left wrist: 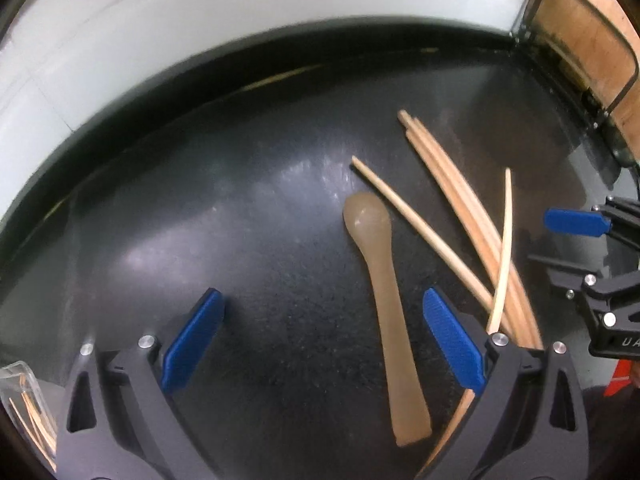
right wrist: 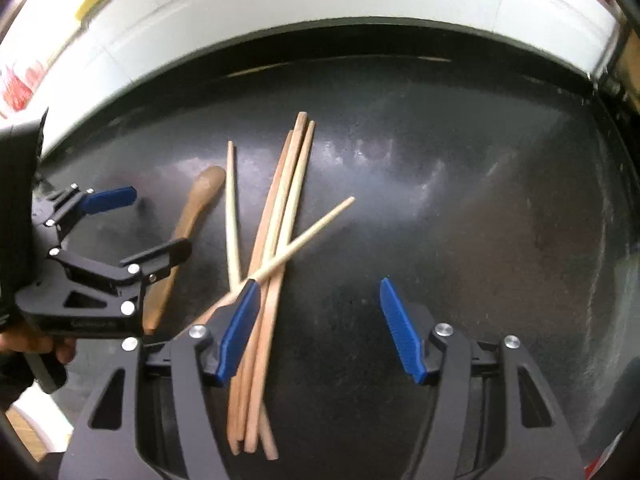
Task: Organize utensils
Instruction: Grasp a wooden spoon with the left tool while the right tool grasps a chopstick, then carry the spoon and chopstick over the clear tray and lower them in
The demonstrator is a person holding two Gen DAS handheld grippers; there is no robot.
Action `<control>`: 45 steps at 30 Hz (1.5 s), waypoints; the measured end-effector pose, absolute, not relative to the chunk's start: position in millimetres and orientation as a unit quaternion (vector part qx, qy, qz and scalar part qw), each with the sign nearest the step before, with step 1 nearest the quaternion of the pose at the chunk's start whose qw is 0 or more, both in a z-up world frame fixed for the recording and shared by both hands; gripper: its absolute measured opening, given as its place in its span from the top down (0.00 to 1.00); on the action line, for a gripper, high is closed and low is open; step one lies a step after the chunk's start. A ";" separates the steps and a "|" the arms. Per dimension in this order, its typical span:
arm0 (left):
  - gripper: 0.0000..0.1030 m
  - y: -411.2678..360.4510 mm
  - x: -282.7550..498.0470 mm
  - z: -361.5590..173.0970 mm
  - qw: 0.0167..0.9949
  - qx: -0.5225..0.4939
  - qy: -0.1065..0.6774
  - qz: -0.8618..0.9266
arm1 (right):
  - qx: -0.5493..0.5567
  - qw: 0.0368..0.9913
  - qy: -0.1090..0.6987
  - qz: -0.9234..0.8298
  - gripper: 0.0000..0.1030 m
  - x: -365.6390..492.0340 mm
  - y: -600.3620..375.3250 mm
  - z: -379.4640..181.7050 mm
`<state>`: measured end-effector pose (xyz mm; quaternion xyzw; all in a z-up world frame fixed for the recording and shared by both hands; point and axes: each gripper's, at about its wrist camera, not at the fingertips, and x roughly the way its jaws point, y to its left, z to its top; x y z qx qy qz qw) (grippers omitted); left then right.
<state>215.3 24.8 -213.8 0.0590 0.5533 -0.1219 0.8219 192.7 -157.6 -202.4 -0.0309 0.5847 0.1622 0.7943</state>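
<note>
Plainly, the chopsticks [right wrist: 272, 264] lie in a loose crossed heap near the middle of the dark worktop [right wrist: 480, 200], with the spoon [left wrist: 380, 292] just beside them, toward the left gripper [left wrist: 320, 340]. All look light, stiff and thin, and probably slick on this glossy surface. A pinch across the bundle's mid-length, where several sticks overlap, seems safest. The right gripper [right wrist: 316, 328] stands partly open, empty, its left pad over the heap. The left gripper's jaws gape wide, holding nothing.

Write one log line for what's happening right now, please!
left gripper: open, empty | right gripper: open, empty | spoon, chopsticks: loose on counter
</note>
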 end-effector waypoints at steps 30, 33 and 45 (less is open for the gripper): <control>0.90 -2.2 194.7 -162.9 0.856 0.019 0.512 -0.071 | -0.034 0.820 0.547 0.163 0.93 194.0 -188.5 -163.9; 0.91 4.7 184.0 -137.4 0.857 -0.005 0.514 -0.041 | -0.031 0.825 0.536 0.179 0.93 183.0 -189.5 -143.0; 0.93 46.6 104.5 -61.3 0.861 -0.067 0.500 0.060 | -0.035 0.816 0.513 0.264 0.93 125.2 -175.6 -64.7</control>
